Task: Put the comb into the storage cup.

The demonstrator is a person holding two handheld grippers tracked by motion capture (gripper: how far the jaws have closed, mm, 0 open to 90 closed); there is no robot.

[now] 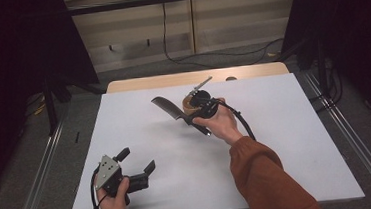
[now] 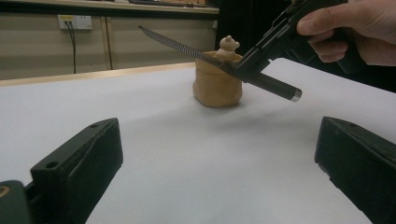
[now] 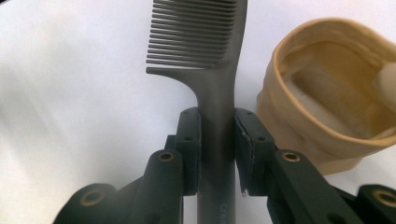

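The left tongs [image 1: 138,166] are held low at the near-left of the white bench [image 1: 286,141], jaws spread wide — nothing between them. The right tongs [image 1: 191,120] are clamped on the handle of a dark comb [image 3: 212,60] — raised just beside a tan pouch [image 2: 217,84].

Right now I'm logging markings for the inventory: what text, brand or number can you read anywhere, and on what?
"Cre": pale letters on the comb handle, cut off at the picture's bottom edge between the right gripper jaws.
Nothing else readable.
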